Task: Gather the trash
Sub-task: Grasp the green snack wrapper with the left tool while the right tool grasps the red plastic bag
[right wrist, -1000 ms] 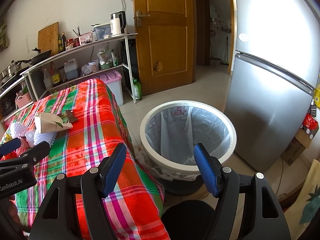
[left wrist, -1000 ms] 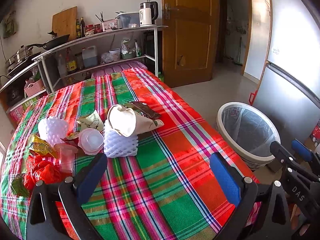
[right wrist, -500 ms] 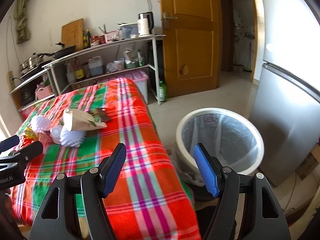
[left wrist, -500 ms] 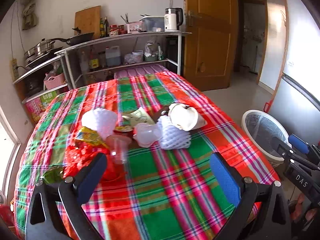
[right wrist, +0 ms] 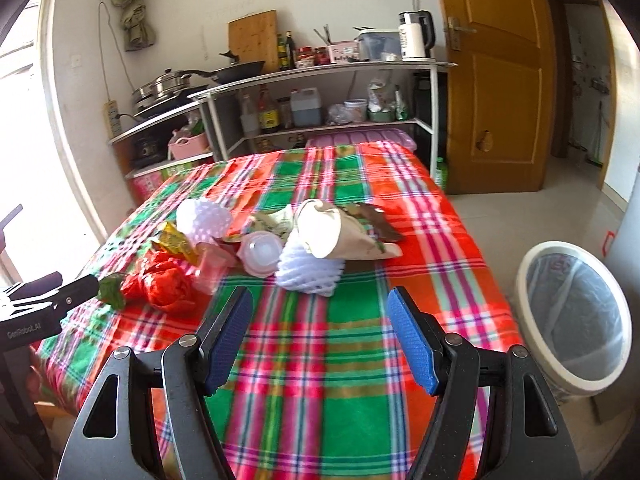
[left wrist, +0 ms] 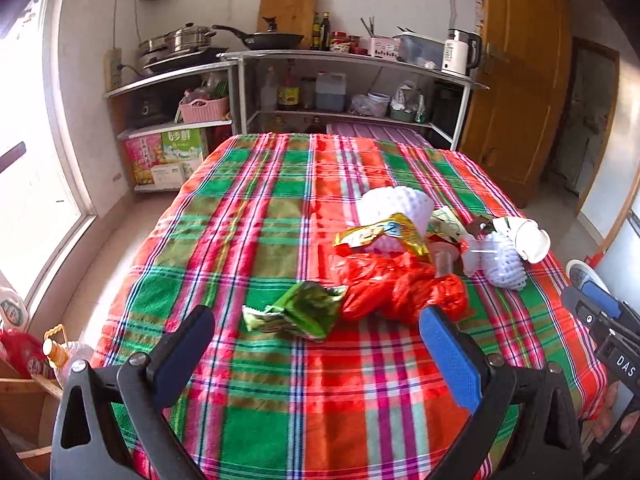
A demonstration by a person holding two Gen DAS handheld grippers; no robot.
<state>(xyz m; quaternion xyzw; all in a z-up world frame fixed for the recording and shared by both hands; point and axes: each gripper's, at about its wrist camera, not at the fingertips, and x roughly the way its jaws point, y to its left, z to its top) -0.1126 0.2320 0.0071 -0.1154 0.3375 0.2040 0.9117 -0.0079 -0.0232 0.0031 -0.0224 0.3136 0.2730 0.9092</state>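
The trash sits in a loose heap on the plaid tablecloth (left wrist: pixel 280 216), toward the side nearest the bin. Closest to the near edge lies a green wrapper (left wrist: pixel 298 312), touching a crumpled red bag (left wrist: pixel 396 288). Behind them are a gold wrapper (left wrist: pixel 384 234), a clear cup (left wrist: pixel 442 258) and two white foam nets (right wrist: pixel 310 268), with a paper cone (right wrist: pixel 340 236) resting on the net nearer the bin and a plastic lid (right wrist: pixel 262 252) beside it.

The left gripper (left wrist: pixel 316 344) hangs above the near edge of the table, jaws spread wide with nothing between them, the green wrapper just ahead. The right gripper (right wrist: pixel 320 336) is also wide and empty, held over the cloth short of the foam net.

The bin (right wrist: pixel 576 312), lined with a clear bag, stands on the floor just beside the table.
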